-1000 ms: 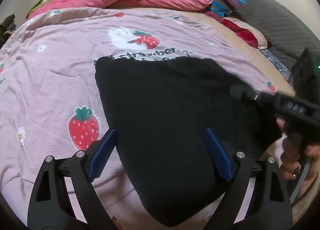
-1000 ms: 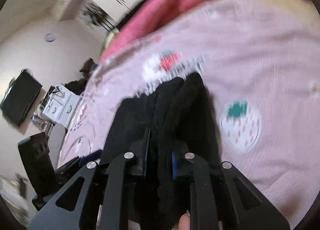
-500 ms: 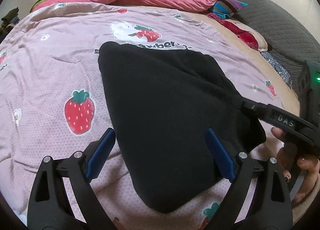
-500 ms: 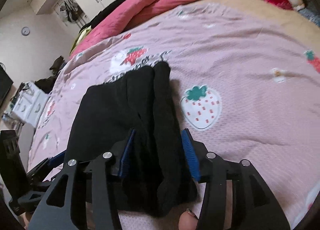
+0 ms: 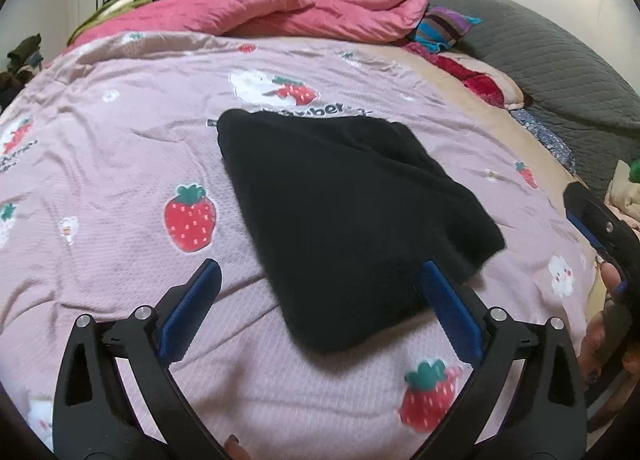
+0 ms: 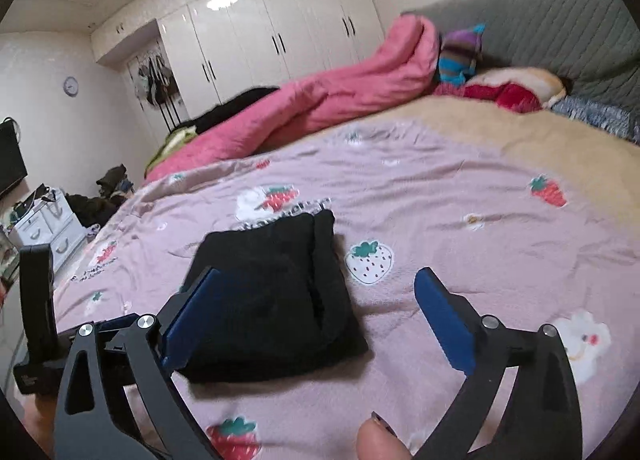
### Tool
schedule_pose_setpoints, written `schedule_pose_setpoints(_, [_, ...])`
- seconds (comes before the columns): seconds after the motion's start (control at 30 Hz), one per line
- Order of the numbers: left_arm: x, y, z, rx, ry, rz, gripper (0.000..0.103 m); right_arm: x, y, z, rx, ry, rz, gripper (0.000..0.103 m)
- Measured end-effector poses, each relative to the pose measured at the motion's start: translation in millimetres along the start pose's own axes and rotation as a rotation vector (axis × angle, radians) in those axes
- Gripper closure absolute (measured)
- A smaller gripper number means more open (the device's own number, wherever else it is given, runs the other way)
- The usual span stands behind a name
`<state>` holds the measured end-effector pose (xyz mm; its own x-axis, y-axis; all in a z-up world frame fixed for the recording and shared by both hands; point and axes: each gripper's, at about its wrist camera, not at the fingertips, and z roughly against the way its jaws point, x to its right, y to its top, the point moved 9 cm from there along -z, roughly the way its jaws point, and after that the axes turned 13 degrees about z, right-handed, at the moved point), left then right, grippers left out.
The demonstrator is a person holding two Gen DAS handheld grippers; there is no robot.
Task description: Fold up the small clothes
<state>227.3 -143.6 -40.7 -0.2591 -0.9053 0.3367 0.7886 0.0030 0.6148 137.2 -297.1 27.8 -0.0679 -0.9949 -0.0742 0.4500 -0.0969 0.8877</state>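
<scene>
A folded black garment (image 5: 340,211) lies flat on the pink strawberry-print bedsheet (image 5: 120,163); it also shows in the right wrist view (image 6: 276,296). My left gripper (image 5: 320,280) is open and empty, held just above the garment's near edge. My right gripper (image 6: 316,288) is open and empty, above the garment's near right corner; it shows in the left wrist view at the right edge (image 5: 600,227). Neither gripper touches the garment.
A rumpled pink quilt (image 5: 280,11) lies along the far side of the bed. Striped and red cloths (image 5: 448,31) sit by the grey padded headboard (image 5: 560,59). White wardrobes (image 6: 260,31) and a small white drawer unit (image 6: 44,227) stand beyond the bed.
My right gripper has opened, let go of the black garment and drawn back to the right. My left gripper has lifted back, so the garment lies further off.
</scene>
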Motion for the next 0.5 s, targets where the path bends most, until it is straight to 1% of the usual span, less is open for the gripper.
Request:
schedule_pose_setpoints(0.03, [-1,-3,9,0.013,-0.004,-0.004,0.009,-3,-2,8,0.006,-0.004,0.013,0.004])
schedule_pose_setpoints(0.17, [-5,-14,31,0.045,0.001,-0.017,0.009,-15,-14,33,0.005,0.009,0.046,0.004])
schedule_pose_setpoints(0.23, [-10,-27,42,0.053,-0.002,-0.016,0.009,-21,-24,38,-0.027,0.021,0.059,0.004])
schedule_pose_setpoints(0.33, [-20,-47,52,0.052,-0.001,0.008,0.009,-29,-45,40,-0.088,0.013,0.073,0.004])
schedule_pose_setpoints(0.5, [-37,-77,55,0.034,-0.001,0.062,0.009,-39,-77,30,-0.191,0.029,0.081,0.004])
